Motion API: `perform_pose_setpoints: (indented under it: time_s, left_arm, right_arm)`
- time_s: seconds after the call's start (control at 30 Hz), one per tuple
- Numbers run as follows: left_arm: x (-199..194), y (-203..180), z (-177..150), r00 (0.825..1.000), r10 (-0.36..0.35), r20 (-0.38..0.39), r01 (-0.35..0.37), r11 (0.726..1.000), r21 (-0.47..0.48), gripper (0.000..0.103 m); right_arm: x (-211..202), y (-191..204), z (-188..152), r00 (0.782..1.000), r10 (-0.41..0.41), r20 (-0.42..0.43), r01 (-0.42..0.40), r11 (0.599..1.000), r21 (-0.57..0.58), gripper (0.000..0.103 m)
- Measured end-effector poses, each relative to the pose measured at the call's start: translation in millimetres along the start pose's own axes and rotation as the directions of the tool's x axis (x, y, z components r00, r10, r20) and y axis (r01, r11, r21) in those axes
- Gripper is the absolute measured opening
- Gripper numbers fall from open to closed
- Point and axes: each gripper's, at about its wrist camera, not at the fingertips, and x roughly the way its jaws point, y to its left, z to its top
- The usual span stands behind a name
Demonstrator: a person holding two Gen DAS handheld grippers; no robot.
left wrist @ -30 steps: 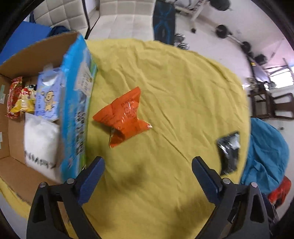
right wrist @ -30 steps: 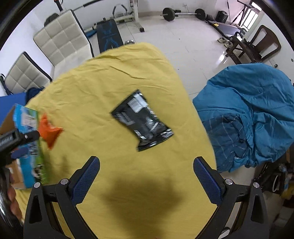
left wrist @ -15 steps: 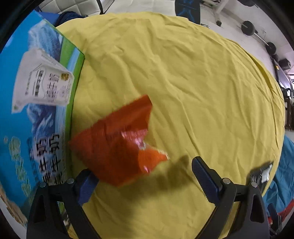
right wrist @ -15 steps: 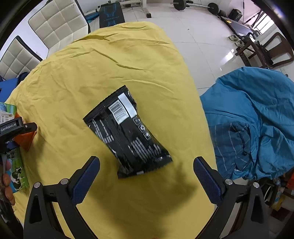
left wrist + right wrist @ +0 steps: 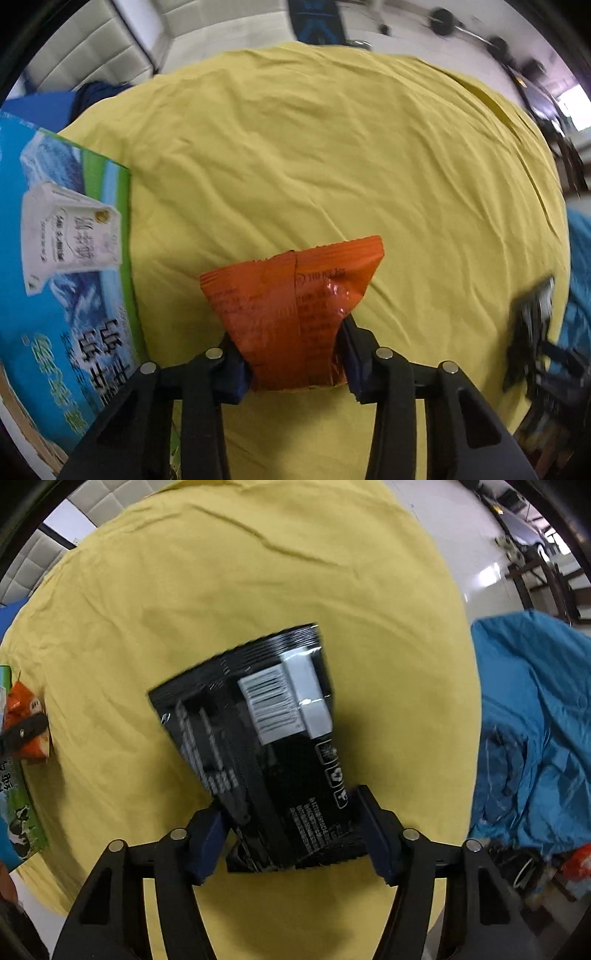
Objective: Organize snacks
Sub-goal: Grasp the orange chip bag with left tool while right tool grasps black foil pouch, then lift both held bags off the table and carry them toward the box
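Note:
An orange snack packet (image 5: pixel 291 314) lies on the yellow tablecloth (image 5: pixel 314 147), and my left gripper (image 5: pixel 293 354) points down over it. Its jaws are closing, and both pads pinch the packet's near end, crumpling it. A black snack packet (image 5: pixel 266 746) with a white barcode label sits between the pads of my right gripper (image 5: pixel 290 834). These jaws are closing too, and the pads touch both edges of the packet. The right wrist view also catches the orange packet (image 5: pixel 26 705) at the far left. In the left wrist view the black packet (image 5: pixel 532 317) is a blur at the right.
A blue and green milk carton box (image 5: pixel 66 277) stands just left of the orange packet. A blue cloth heap (image 5: pixel 535 720) lies beyond the table's right edge. White padded chairs (image 5: pixel 92 48) stand behind the table, with gym gear on the floor.
Both grippers have come down onto their packets and drawn their jaws in from wide open. The orange packet now sits pinched between the left pads, the black one between the right pads.

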Motion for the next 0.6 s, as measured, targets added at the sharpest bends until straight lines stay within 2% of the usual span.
perform_pose_setpoints:
  time_s: [0.07,0.13,0.2,0.37,0.47,0.53,0.6]
  left_arm:
    - [2.1,-4.9,-9.7,1.000,-0.018,-0.017,0.018,1.000,0.024,0.034]
    - [0.0,-7.0,-20.9,0.999,-0.035,-0.030,0.037,0.998,0.043,0.034]
    - [-3.7,-11.2,-33.8,0.998,-0.044,-0.042,0.047,0.996,0.072,0.034]
    - [-3.0,-25.6,-74.5,0.996,-0.011,-0.092,0.026,0.986,0.163,0.036]
    - [10.1,-26.0,-78.5,0.995,0.017,-0.100,0.000,0.987,0.162,0.050]
    - [17.4,-25.5,-72.6,0.993,0.015,-0.116,0.001,0.991,0.135,0.061]
    - [27.8,-22.2,-67.4,0.989,0.006,-0.146,0.011,0.993,0.116,0.068]
  right_arm:
    - [-0.6,0.7,-6.6,1.000,0.023,-0.012,-0.023,1.000,0.012,0.061]
    - [0.8,2.1,-16.2,0.997,0.062,-0.042,-0.061,0.998,0.026,0.060]
    - [1.4,5.7,-30.7,0.996,0.067,-0.064,-0.065,0.997,0.032,0.060]
    - [7.2,21.4,-70.4,0.995,0.057,-0.080,-0.057,0.998,0.002,0.060]
    - [14.3,26.7,-83.9,0.997,0.029,-0.065,-0.029,1.000,0.007,0.060]
    - [17.8,29.2,-84.4,0.998,0.016,-0.062,-0.016,1.000,0.005,0.060]
    - [19.3,31.5,-83.6,0.998,0.009,-0.063,-0.008,1.000,0.005,0.060]
